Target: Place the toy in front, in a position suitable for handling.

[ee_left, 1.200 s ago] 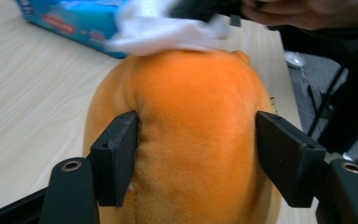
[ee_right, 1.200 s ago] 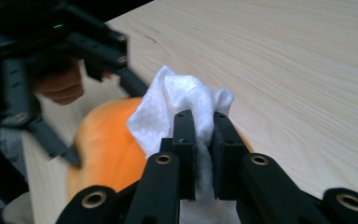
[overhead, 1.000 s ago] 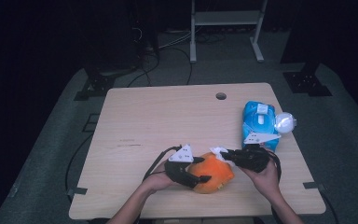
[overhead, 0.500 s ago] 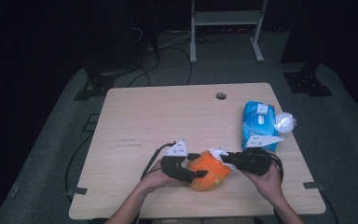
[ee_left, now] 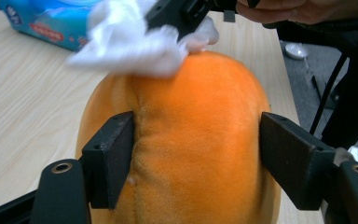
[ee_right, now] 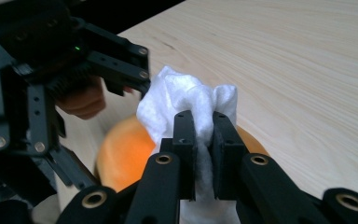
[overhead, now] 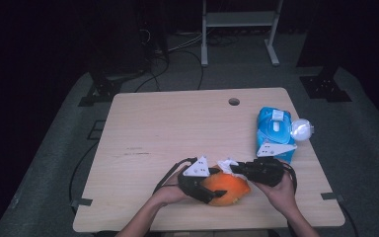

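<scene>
The wooden table (overhead: 177, 133) bears a blue wet-wipe pack (overhead: 275, 131) near its right edge. An orange plush toy (overhead: 227, 186) is laid near the front edge, its long axis left-right. It is straddled by the left gripper (ee_left: 196, 161), jaws just widened, right pad clear. A white wipe (ee_right: 191, 105) is clamped on top by the right gripper (ee_right: 204, 140).

In the lower middle of the frame an orange plush toy (overhead: 227, 186) lies on the light wooden table (overhead: 177, 133), near its front edge. The left gripper (overhead: 203, 185) meets the toy from the left and the right gripper (overhead: 237, 170) from the upper right, with a white wipe (overhead: 225, 164) at its tip. A blue wipes pack (overhead: 274, 132) lies at right, a small round white thing (overhead: 302, 130) touching it.
</scene>
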Available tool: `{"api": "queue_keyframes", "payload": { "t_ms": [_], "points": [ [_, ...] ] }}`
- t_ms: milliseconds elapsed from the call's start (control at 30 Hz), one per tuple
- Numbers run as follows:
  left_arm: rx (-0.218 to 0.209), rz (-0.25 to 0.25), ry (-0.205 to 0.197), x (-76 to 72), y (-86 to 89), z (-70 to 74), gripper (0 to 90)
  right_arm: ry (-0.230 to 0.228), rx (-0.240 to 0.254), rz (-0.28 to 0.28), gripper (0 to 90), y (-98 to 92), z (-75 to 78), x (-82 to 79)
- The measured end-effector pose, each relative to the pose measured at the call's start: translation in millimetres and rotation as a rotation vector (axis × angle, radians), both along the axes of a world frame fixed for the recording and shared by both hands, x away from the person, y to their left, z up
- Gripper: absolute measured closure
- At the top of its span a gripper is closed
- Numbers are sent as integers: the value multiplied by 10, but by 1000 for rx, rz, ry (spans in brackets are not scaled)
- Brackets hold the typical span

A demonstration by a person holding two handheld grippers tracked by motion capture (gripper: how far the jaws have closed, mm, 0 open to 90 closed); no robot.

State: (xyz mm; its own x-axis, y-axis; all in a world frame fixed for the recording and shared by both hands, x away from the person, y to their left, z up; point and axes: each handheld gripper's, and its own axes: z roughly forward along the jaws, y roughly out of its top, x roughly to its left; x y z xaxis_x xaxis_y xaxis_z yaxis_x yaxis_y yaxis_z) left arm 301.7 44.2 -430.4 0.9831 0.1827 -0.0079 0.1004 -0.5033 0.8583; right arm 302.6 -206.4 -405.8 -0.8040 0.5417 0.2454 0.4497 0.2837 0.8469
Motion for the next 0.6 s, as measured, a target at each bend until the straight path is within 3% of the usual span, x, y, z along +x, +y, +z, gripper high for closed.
{"api": "queue_keyframes", "payload": {
  "t_ms": [100, 167, 233, 267, 400, 467, 500, 567, 600],
  "points": [
    [-24, 8, 17, 38, 47, 30, 197, -5, -18, 6, 808, 14, -8, -4],
    [-26, 45, 33, 86, 99, 46, 149, 5, -17, -1, 806, -33, -24, 16],
    [-15, 95, 63, 152, 165, 28, 96, 10, -23, -20, 805, -89, -43, 33],
    [-30, 107, 103, 185, 188, -7, 84, 18, -20, -24, 805, -112, -50, 41],
    [14, 64, 168, 182, 87, -146, 80, 33, -5, -21, 803, -134, -61, 63],
    [23, 66, 157, 169, 78, -139, 102, 19, -24, -24, 804, -108, -53, 50],
    [24, 70, 146, 164, 87, -123, 180, 16, -26, -25, 805, -103, -47, 43],
    [25, 75, 105, 141, 109, -71, 281, 5, -23, -32, 807, -102, -24, 30],
    [31, 72, 62, 121, 115, -18, 314, -2, -18, -32, 807, -98, -8, 21]
  ]
}}
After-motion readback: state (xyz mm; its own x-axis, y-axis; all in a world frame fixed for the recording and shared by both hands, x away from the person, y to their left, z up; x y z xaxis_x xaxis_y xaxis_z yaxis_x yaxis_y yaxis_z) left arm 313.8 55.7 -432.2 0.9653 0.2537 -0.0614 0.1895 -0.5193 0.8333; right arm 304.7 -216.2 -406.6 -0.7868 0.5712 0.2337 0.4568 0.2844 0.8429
